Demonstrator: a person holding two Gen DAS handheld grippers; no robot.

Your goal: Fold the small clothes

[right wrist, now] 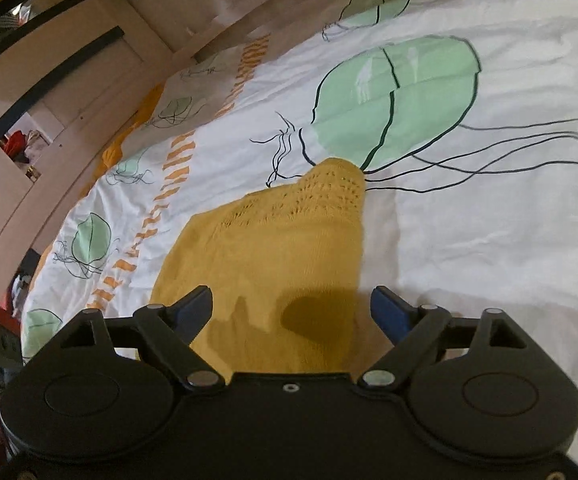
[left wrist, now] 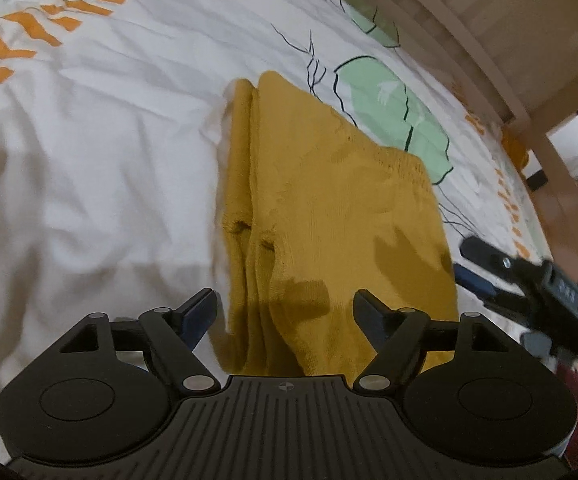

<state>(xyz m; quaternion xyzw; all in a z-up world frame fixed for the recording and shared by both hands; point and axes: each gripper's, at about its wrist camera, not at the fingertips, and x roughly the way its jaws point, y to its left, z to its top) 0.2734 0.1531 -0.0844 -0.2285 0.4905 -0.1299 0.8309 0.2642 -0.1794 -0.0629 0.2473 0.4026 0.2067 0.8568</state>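
One yellow knitted garment (left wrist: 329, 216) lies folded on the white bed cover (left wrist: 89, 152), close to the cover's right edge where the wooden bed frame (left wrist: 469, 32) runs. There are two grippers. On the left, the left gripper (left wrist: 285, 312) hangs over the near end of the garment with its fingers wide apart, holding nothing. To the right, the right gripper (right wrist: 293, 308) sits at the garment's right side, also spread wide and empty; the cloth lies under the gap. Green balloon shapes (right wrist: 401, 96) and orange letters (left wrist: 49, 24) are printed on the cover. Nothing lies on top of the garment.
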